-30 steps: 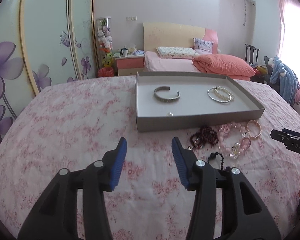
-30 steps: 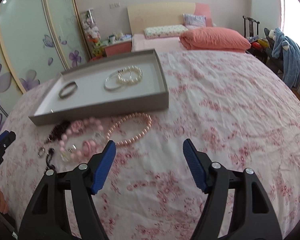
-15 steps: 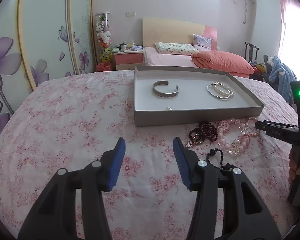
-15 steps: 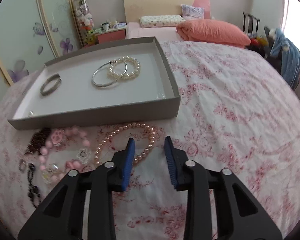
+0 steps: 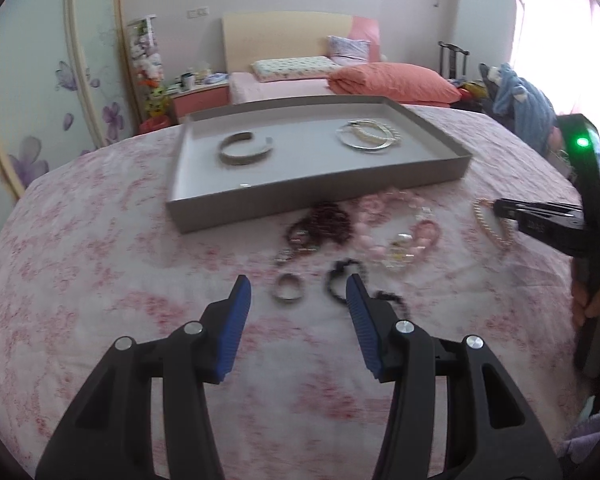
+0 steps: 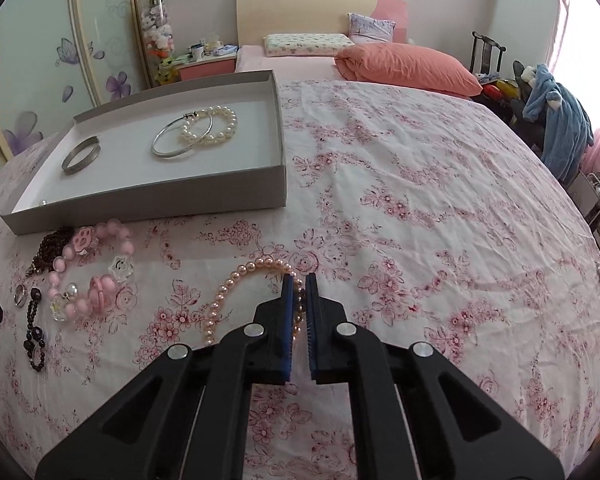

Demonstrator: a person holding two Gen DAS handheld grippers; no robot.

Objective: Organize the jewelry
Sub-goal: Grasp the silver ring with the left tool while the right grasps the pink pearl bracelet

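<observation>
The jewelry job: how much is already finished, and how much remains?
Done: a silver cuff, a thin silver bangle and a white pearl bracelet lie in the gray tray. In hand: the right gripper is shut on the pink pearl bracelet. Left: the pink bead bracelet, dark red beads, black beads and a small ring, near the open left gripper.

A grey tray (image 6: 148,196) with a white floor sits on a white bedsheet (image 6: 420,200) patterned with pink flowers, near pale pink pearls (image 6: 236,284).
</observation>
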